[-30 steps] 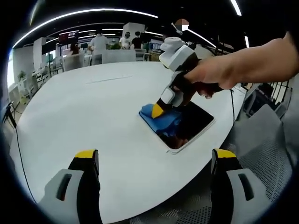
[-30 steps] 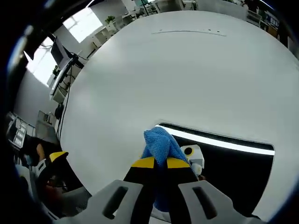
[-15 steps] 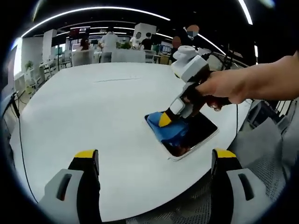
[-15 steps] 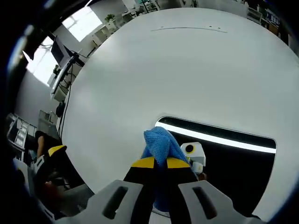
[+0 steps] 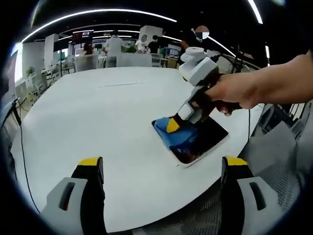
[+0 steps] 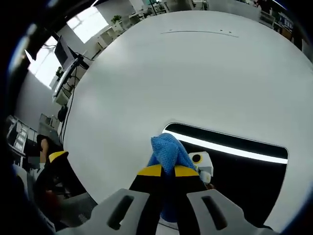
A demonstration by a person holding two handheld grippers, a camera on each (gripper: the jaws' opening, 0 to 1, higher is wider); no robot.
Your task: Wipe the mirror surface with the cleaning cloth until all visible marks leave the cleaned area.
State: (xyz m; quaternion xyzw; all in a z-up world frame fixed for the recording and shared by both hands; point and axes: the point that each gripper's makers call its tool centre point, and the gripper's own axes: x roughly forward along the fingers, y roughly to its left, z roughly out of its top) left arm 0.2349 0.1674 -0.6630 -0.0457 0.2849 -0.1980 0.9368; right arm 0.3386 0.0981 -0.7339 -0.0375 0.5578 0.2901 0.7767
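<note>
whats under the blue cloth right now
The mirror lies flat on the white table, and the blue cloth, pinched in the right gripper, sits on its near corner. Any marks beneath it are hidden.

L view afar, R close, both mirror

A round white table (glossy) carries the mirror.

Bright overhead strip lights, glare streak on mirror, pics sharp w/ fisheye bending at edges.
</note>
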